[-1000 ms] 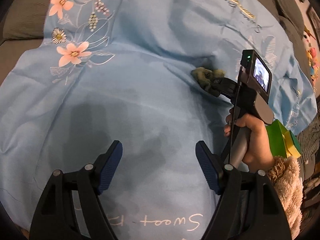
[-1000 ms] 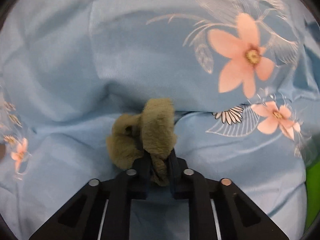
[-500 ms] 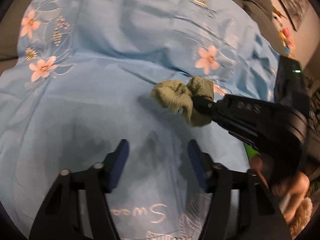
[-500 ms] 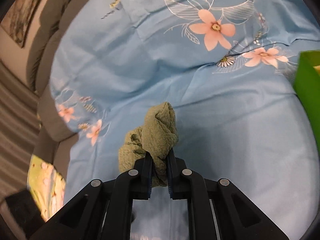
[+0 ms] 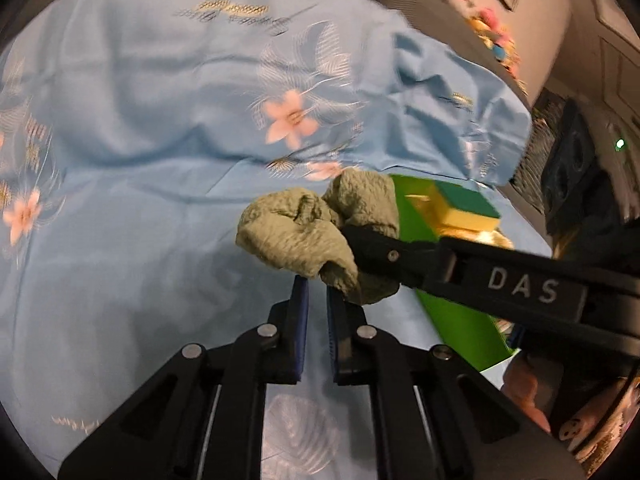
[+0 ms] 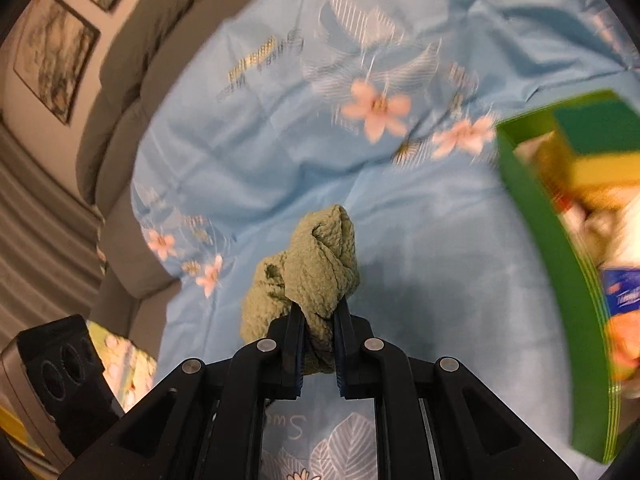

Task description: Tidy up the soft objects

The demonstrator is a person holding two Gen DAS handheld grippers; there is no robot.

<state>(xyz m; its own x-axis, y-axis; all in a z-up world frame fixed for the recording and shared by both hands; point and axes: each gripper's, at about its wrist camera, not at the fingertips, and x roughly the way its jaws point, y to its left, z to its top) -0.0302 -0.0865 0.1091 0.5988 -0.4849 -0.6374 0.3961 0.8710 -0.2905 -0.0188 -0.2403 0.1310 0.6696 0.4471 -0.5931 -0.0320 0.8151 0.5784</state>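
Gripping the Green Cloth

Pinching a crumpled olive-green terry cloth [image 6: 316, 268], the right gripper [image 6: 318, 316] holds it above the floral light-blue bedsheet [image 6: 256, 152], beside the bright green box [image 6: 560, 280]. The left gripper [image 5: 317, 286] is pressed together, empty.

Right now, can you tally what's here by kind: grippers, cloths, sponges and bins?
Grippers: 2, left gripper and right gripper
Cloths: 1, olive cloth
Sponges: 1, sponge
Bins: 1, green bin
Total: 5
The bin's other contents are too blurred to count.
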